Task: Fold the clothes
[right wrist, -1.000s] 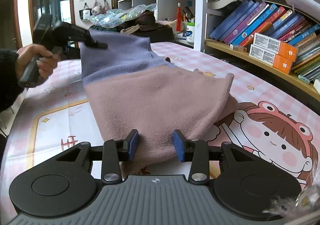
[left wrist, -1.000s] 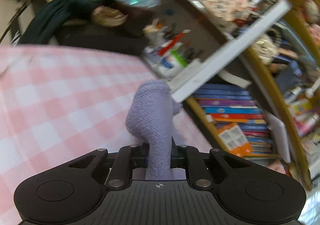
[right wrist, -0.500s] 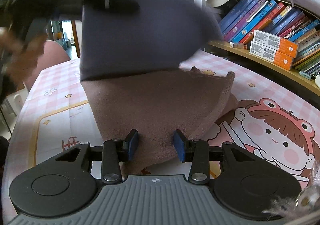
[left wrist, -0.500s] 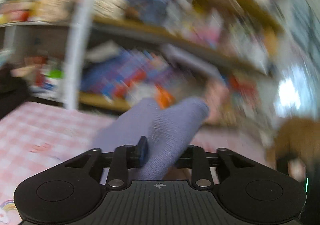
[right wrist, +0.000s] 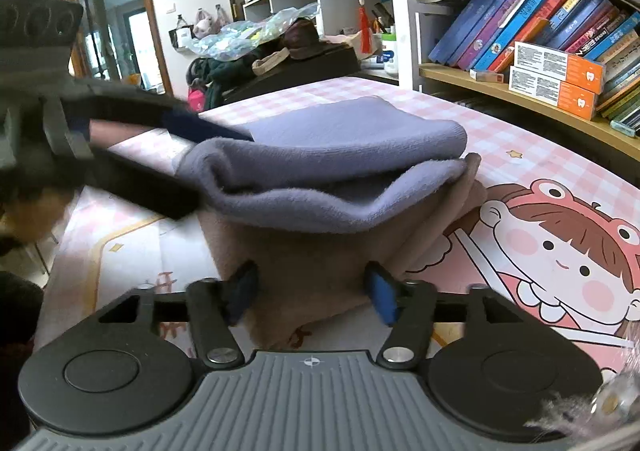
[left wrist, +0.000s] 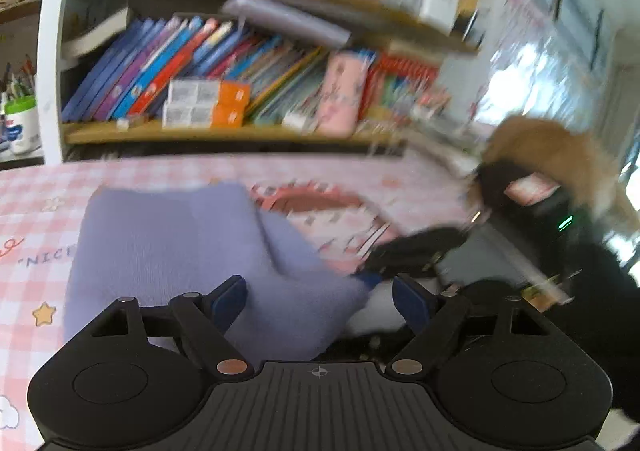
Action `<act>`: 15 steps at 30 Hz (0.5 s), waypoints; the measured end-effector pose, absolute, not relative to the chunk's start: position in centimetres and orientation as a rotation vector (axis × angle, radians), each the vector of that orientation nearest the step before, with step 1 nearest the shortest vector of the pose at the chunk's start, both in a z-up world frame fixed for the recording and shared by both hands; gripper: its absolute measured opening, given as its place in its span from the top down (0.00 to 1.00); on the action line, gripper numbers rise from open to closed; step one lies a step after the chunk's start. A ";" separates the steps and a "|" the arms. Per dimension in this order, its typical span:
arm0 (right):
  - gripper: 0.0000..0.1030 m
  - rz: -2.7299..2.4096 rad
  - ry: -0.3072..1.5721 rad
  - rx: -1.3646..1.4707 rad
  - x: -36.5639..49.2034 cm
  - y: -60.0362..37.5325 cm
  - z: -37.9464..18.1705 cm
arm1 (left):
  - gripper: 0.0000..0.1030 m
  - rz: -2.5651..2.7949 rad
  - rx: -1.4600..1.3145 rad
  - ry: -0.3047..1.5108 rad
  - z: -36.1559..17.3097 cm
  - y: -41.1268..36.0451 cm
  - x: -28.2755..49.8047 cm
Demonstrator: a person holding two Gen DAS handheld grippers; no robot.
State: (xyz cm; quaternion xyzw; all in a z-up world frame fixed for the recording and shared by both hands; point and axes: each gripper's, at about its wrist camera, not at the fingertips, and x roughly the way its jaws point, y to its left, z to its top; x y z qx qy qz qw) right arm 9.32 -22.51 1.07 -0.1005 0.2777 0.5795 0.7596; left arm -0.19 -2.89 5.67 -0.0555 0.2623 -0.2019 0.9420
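Garment (right wrist: 320, 167): purple half now lies folded over the tan half; left gripper (left wrist: 320, 297) has opened and let go. Right gripper (right wrist: 312, 291) open, straddling the tan edge. Fold landed.

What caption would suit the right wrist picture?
Purple end of a garment folded over its brown half, open right gripper straddling the near edge.

Left tongs (left wrist: 320, 297): jaws spread wide, blue pads (left wrist: 230, 297) apart, with nothing clamped between them; body level, pointing toward 12 o'clock in the left wrist view. In the right wrist view the left tongs (right wrist: 208, 131) enter from 9 o'clock, blurred, angled down toward 3 o'clock, with the holding hand only partly visible behind. Right tongs (right wrist: 310, 291): jaws open, blue pads (right wrist: 382, 293) well apart, body level, pointing toward 12 o'clock. In the left wrist view the right tongs (left wrist: 372, 277) appear at 3 o'clock, blurred.
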 end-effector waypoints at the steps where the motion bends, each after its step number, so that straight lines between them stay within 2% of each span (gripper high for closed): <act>1: 0.20 1.269 0.609 -0.209 9.2 -22.8 1.2 | 0.20 -0.414 -0.123 0.507 6.2 -1.9 -0.6; 4: 0.18 1.298 0.620 -0.107 8.8 -24.2 1.9 | 0.19 -0.346 -0.102 0.466 7.2 0.8 -1.7; 8: 0.15 1.293 0.668 0.155 8.8 -25.8 2.6 | 0.19 -0.252 -0.033 0.481 5.9 2.8 -1.8; 12: 0.15 1.165 0.803 0.458 9.8 -25.9 1.9 | 0.19 -0.294 0.053 0.517 4.0 1.6 -1.4; 15: 0.16 1.071 0.873 0.585 10.8 -25.2 1.6 | 0.19 -0.321 0.174 0.517 3.3 -0.6 -1.6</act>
